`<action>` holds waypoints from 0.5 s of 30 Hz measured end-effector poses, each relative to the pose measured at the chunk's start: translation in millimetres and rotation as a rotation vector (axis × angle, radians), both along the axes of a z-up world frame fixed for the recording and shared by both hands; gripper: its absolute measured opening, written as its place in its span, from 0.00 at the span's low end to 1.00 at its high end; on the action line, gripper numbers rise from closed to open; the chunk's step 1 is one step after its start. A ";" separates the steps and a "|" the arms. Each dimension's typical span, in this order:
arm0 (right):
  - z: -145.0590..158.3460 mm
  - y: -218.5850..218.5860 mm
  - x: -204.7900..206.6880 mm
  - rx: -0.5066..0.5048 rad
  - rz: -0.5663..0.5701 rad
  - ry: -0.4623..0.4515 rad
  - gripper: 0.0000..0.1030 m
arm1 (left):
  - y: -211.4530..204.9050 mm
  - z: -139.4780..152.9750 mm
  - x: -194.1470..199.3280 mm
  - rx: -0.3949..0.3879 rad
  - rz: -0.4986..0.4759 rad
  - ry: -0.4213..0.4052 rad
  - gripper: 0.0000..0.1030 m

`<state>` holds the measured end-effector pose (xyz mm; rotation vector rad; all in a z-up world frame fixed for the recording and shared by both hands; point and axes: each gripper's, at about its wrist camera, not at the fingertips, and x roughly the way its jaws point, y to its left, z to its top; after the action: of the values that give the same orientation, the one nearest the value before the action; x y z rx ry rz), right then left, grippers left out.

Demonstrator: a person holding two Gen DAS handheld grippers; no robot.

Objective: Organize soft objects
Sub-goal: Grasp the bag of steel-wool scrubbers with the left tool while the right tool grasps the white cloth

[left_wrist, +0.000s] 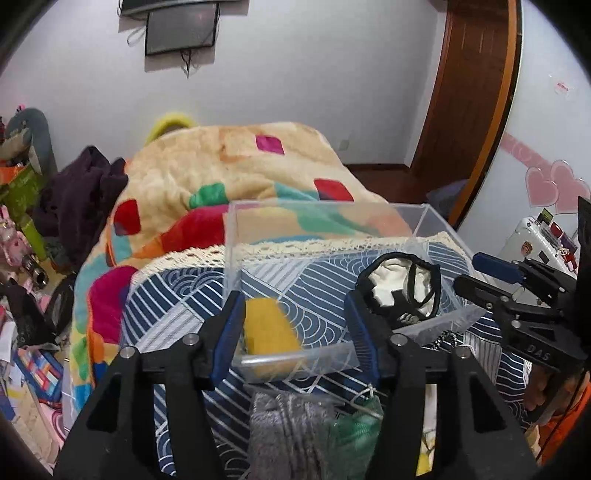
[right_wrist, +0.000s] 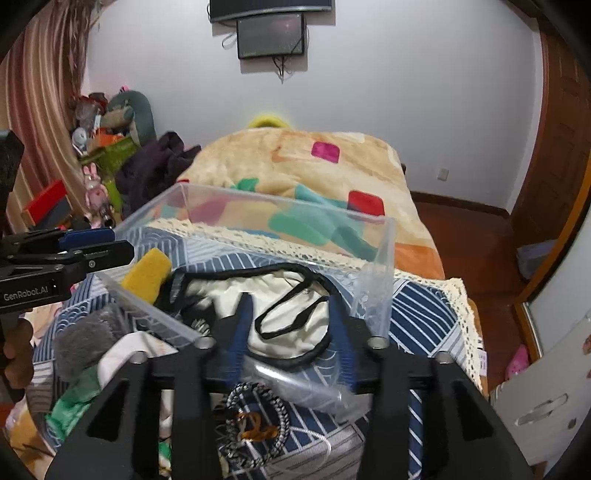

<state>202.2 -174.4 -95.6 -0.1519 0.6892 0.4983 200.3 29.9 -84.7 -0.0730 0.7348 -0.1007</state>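
**Clear box on the bed**

Bedroom with a white wall, a dark screen (right_wrist: 271, 35) up high and a brown door (left_wrist: 476, 85). On the bed lies a bright patchwork blanket (left_wrist: 221, 158), with a blue striped cloth (right_wrist: 421, 310) at the near end.

A clear box (right_wrist: 384, 236) sits on that cloth. Inside it are a yellow sponge (left_wrist: 267, 325) and a white cloth with black trim (right_wrist: 295, 317).

The left gripper (left_wrist: 297, 328) reaches level toward the box's near wall. Its 2 fingers are spread wide, with the sponge between them, holding nothing.

The right gripper (right_wrist: 291, 332) points over the near wall, fingers apart on both sides of the white cloth; I cannot tell if they touch it.

Near the box lie a gray fuzzy piece (left_wrist: 284, 424), a green cloth (left_wrist: 354, 428) and a black-and-white hair tie (right_wrist: 258, 417).
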 end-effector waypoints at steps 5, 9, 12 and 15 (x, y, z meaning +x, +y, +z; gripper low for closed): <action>14.9 -4.4 -16.4 0.061 0.017 -0.025 0.57 | 1.1 17.1 -24.2 0.038 0.003 -0.078 0.68; 22.9 -2.2 -30.6 0.092 0.008 -0.062 0.83 | 5.8 22.8 -39.6 0.046 -0.002 -0.099 0.81; 23.8 3.5 -41.4 0.094 0.025 -0.080 0.83 | 10.8 19.2 -49.1 0.049 0.008 -0.101 0.90; 18.7 9.4 -49.6 0.095 0.046 -0.071 0.84 | 13.4 8.9 -53.7 0.066 0.020 -0.066 0.92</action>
<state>152.6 -165.0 -76.9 -0.0956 0.5920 0.5658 146.5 43.2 -75.8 -0.0138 0.6708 -0.0597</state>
